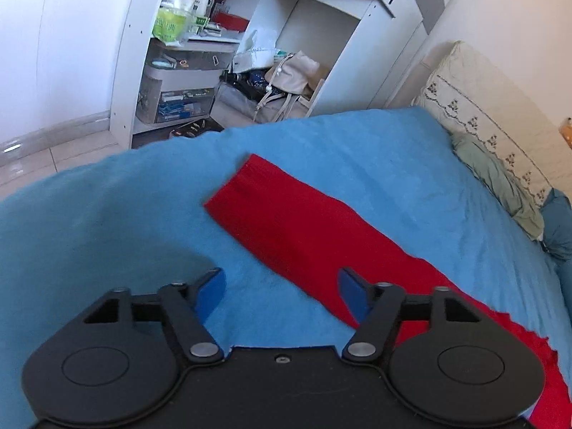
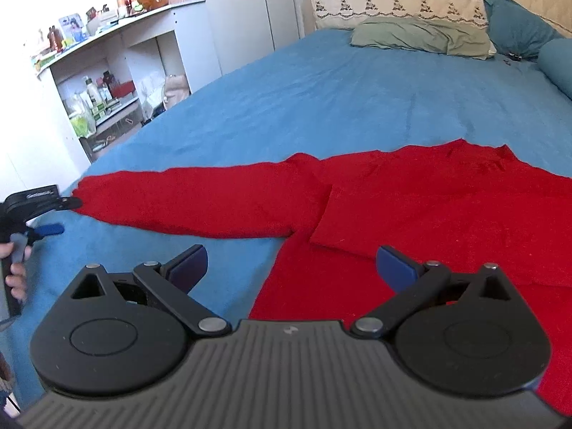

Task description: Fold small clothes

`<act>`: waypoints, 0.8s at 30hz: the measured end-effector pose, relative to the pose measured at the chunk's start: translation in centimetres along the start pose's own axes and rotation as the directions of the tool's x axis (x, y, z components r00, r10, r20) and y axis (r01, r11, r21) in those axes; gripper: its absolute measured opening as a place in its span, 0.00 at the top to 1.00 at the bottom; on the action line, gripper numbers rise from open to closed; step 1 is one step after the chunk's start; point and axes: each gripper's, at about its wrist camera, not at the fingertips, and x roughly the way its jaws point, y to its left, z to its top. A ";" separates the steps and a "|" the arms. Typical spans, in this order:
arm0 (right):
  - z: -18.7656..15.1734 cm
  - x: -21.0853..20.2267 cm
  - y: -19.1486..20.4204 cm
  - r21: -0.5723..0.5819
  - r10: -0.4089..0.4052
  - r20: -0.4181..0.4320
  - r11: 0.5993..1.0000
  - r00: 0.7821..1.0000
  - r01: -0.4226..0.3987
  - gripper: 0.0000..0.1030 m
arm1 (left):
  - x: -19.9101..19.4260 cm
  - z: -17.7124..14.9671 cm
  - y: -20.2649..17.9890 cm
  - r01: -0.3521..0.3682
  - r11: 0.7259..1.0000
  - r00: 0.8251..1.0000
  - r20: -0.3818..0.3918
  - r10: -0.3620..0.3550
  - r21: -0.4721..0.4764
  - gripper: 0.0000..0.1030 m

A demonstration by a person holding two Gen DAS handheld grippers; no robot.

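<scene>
A red knitted sweater (image 2: 447,207) lies flat on the blue bedspread (image 2: 321,100). Its left sleeve (image 2: 186,200) stretches out to the left; the other sleeve is folded across the body. In the left wrist view the sleeve (image 1: 296,221) runs from the cuff at the far middle to the lower right. My left gripper (image 1: 282,289) is open and empty, just above the bedspread at the sleeve's near edge. It also shows in the right wrist view (image 2: 53,214), beside the cuff. My right gripper (image 2: 291,266) is open and empty over the sweater's lower left body.
White shelves (image 1: 200,53) with bottles, boxes and a beige bag (image 1: 293,75) stand beyond the bed's far edge. A green pillow (image 2: 418,37) and blue pillows (image 2: 518,25) lie at the headboard (image 2: 393,0). Tiled floor (image 1: 35,157) is on the left.
</scene>
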 end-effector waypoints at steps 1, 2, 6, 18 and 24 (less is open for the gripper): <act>0.0 0.4 0.0 0.001 0.000 -0.002 1.000 1.000 0.000 0.00 | 0.7 0.0 -0.1 -0.007 1.000 1.000 0.005 0.007 -0.002 0.36; -0.1 0.8 -0.2 0.001 0.001 -0.004 1.000 1.000 -0.001 0.00 | 1.0 0.1 -0.3 -0.013 1.000 1.000 0.015 0.013 0.003 0.38; -0.5 2.5 -0.4 -0.003 -0.016 -0.015 1.000 1.000 0.016 0.00 | 2.6 0.4 -1.7 -0.081 0.995 0.996 0.034 0.079 0.053 0.67; -0.8 2.5 -2.7 0.056 -0.044 -0.005 0.997 0.999 0.045 0.00 | -1.7 1.1 -9.4 -0.072 0.962 0.991 0.131 0.039 0.264 0.95; 0.1 -0.3 -6.4 0.104 -0.092 0.034 0.991 0.995 0.088 0.00 | -6.4 -2.6 -23.5 0.079 0.821 0.969 0.151 -0.197 0.565 0.95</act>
